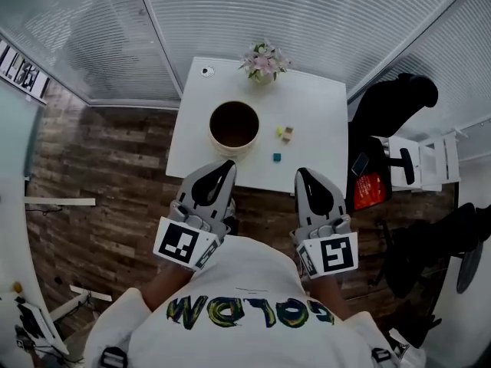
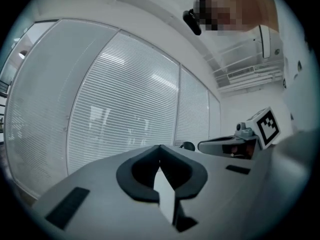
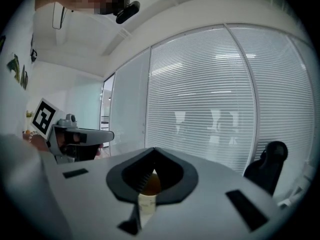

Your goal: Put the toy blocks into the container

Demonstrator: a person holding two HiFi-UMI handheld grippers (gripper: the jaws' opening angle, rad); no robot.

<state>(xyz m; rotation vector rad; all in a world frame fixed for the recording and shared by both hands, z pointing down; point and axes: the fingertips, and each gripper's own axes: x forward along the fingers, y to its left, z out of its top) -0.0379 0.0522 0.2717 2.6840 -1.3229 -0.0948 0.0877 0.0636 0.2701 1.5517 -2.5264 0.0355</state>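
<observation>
the left gripper point(image 1: 223, 170) and right gripper point(image 1: 304, 181) are closed tight and empty near the table point(image 1: 322, 98), since the toy blocks point(image 1: 286, 133) lie beside the container point(image 1: 232, 151).

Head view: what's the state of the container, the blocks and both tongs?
container: upright on the table, no block visible inside
yellow and tan blocks: together on the table, outside container
teal block: on the table, apart
left tongs: shut, empty
right tongs: shut, empty
</observation>
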